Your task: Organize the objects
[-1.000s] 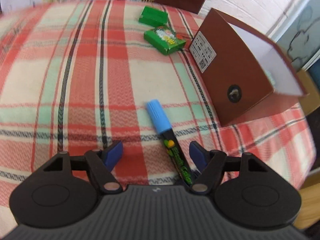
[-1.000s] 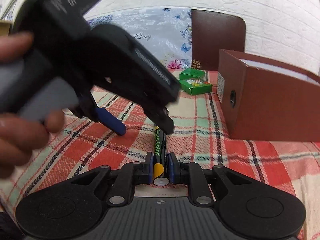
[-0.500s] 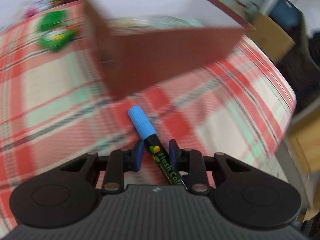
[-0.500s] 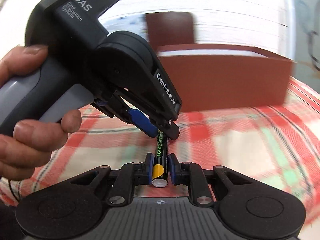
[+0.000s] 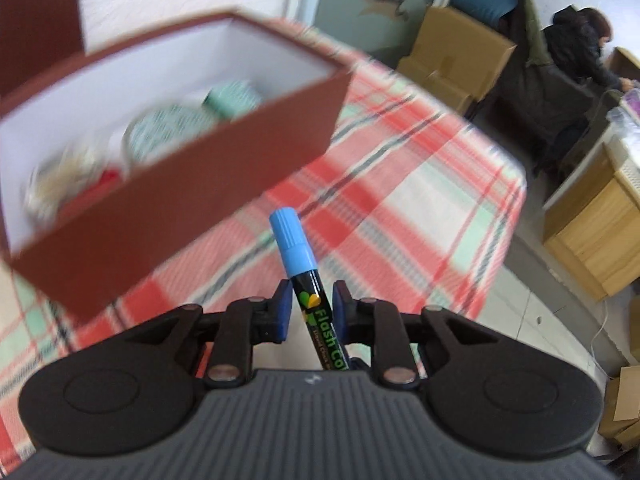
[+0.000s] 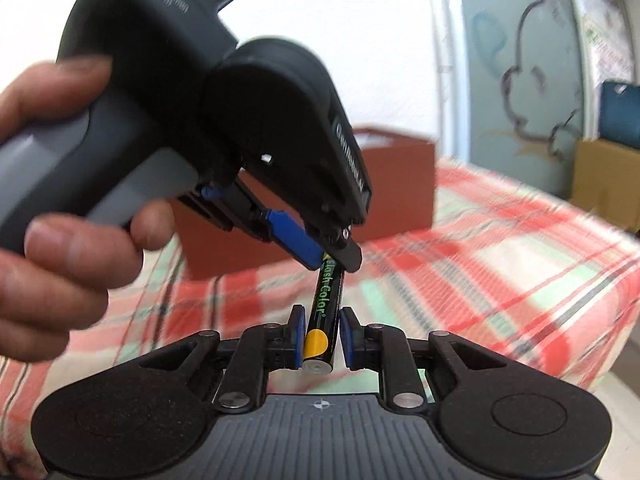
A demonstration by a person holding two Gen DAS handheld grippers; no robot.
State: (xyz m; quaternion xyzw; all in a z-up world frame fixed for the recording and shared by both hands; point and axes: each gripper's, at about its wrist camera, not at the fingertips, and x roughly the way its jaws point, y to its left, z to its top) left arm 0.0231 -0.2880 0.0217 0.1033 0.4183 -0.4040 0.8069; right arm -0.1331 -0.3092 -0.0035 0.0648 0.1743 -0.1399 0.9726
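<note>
A black marker (image 5: 310, 304) with a light blue cap (image 5: 290, 240) is held by both grippers at once, off the cloth. My left gripper (image 5: 308, 300) is shut on its barrel just below the cap. In the right wrist view a hand holds the left gripper (image 6: 332, 258) from the upper left, and its blue pads pinch the marker (image 6: 326, 304) higher up. My right gripper (image 6: 320, 332) is shut on the marker's tail end. The open brown box (image 5: 168, 184) with white inner walls lies just ahead and left of the cap. Blurred teal rolls and something red lie inside.
A red, green and white plaid cloth (image 5: 400, 184) covers the table, whose edge drops off at the right. Beyond it stand cardboard boxes (image 5: 460, 52), a wooden cabinet (image 5: 596, 236) and a seated person (image 5: 572, 64). The brown box (image 6: 400, 184) shows behind the left gripper.
My left gripper closed on the marker, which left the cloth. Both grippers swung right with it toward the brown box, whose open top now shows. The green packets left the view.
</note>
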